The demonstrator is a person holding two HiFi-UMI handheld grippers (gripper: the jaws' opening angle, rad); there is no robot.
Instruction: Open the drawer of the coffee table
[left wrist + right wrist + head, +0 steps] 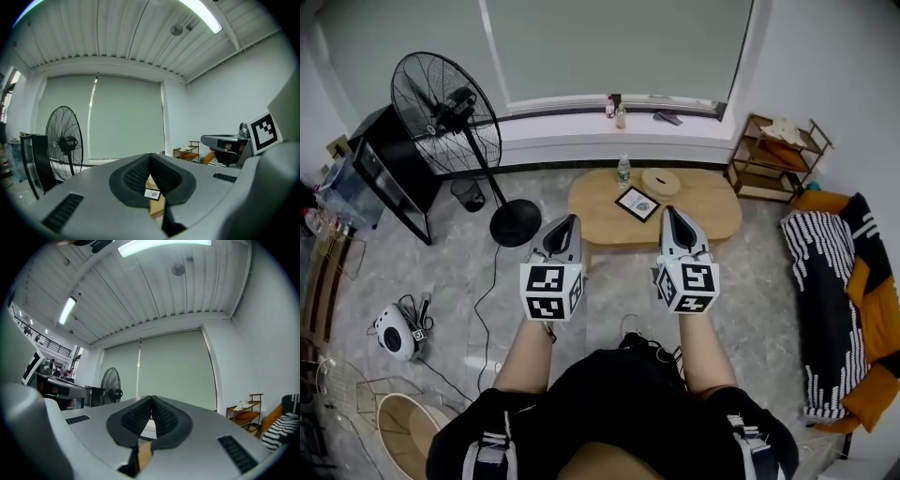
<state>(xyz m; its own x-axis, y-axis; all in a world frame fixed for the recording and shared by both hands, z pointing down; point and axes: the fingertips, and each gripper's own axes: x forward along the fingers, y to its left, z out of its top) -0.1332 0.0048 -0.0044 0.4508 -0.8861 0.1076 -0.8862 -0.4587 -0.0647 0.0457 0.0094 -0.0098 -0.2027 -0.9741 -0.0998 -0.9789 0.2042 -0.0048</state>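
Both grippers empty, short of the coffee table

Head view: left gripper (566, 223) and right gripper (673, 216) side by side, the wooden coffee table (708, 214) just ahead; its drawer does not show. Left gripper view: jaws clenched on nothing. Right gripper view: the same. The drawer is likely rigid and light-sliding; take its front pull or lower edge.

The person is wearing black clothing (619, 403), with grey-and-white striped straps (487, 452) running down each side of it. The left tongs (570, 221) and right tongs (669, 212) are showing smooth grey shells, black ribbed pads (136, 176) and white cubes (551, 291) that are carrying black square markers.
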